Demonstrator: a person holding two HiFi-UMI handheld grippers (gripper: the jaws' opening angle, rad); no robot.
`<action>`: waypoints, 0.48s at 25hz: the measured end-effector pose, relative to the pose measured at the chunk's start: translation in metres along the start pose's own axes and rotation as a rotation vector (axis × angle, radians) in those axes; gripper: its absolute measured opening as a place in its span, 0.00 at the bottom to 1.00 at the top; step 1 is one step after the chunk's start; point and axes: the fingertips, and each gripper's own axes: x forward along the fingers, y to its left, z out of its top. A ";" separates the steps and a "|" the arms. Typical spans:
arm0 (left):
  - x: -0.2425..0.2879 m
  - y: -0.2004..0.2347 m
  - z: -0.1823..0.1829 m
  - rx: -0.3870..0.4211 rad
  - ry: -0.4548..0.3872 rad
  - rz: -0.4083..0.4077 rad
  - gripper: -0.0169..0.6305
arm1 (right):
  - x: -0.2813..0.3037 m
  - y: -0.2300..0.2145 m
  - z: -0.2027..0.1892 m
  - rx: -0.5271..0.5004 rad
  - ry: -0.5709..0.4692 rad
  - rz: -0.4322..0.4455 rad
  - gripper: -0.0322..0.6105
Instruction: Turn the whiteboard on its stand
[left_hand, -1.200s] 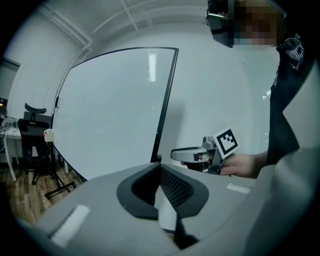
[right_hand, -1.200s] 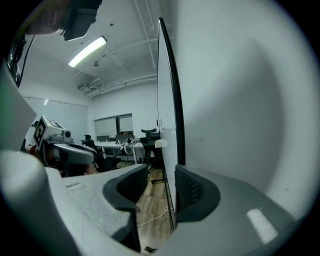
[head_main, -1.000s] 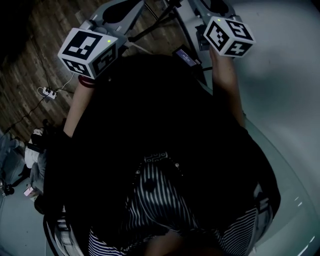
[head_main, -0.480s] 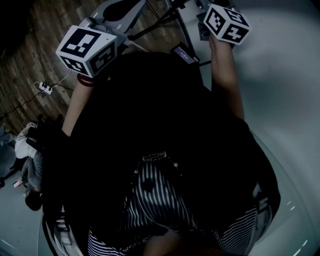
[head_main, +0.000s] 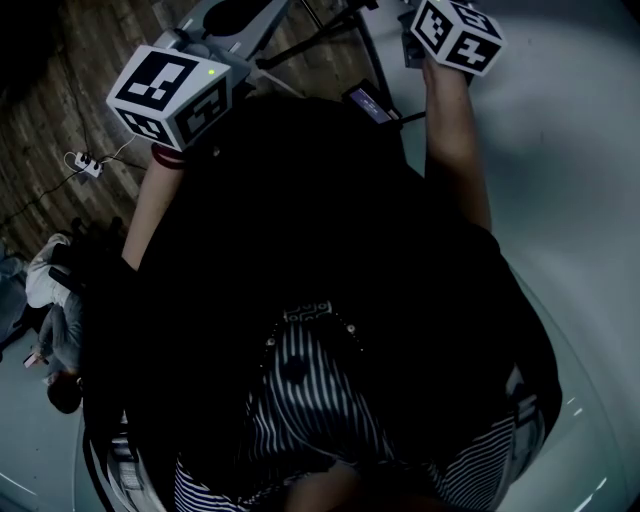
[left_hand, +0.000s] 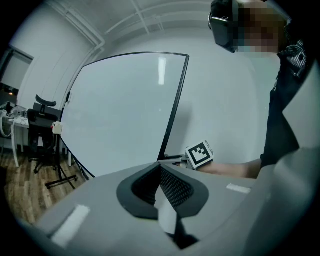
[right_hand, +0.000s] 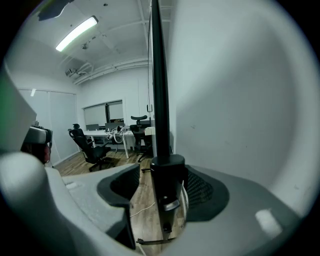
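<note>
The whiteboard (left_hand: 120, 115) fills the left gripper view, its black frame edge (left_hand: 172, 110) running down into my left gripper (left_hand: 160, 168), whose jaws are shut on the board's lower edge. In the right gripper view the board's frame (right_hand: 157, 75) stands edge-on. A thick black fitting (right_hand: 168, 185) on it sits between the jaws of my right gripper (right_hand: 162, 175), which is open with gaps on both sides. The right gripper's marker cube (left_hand: 200, 154) shows close to the frame. From the head view I see only the two cubes (head_main: 170, 85) (head_main: 458, 35) and the stand's legs (head_main: 330, 35).
Office chairs (right_hand: 90, 145) and desks (right_hand: 112, 135) stand behind the board on a wooden floor (head_main: 60, 90). A black tripod stand (left_hand: 57, 175) is at the left. A power strip (head_main: 85, 163) lies on the floor. The person's dark clothing (head_main: 300, 250) fills the middle of the head view.
The board has swung: it is now edge-on to the right gripper. That gripper has moved in, and the black fitting now sits between its jaws. Both cubes have shifted up in the head view.
</note>
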 end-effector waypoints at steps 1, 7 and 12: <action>-0.001 -0.001 0.000 0.000 0.000 -0.001 0.02 | 0.001 0.001 0.000 0.000 0.002 -0.001 0.46; -0.004 -0.001 -0.007 -0.003 0.009 0.007 0.02 | 0.009 -0.002 -0.004 -0.025 0.021 -0.007 0.46; -0.004 0.001 -0.011 -0.012 0.018 0.015 0.02 | 0.008 -0.014 -0.007 -0.053 0.038 -0.036 0.35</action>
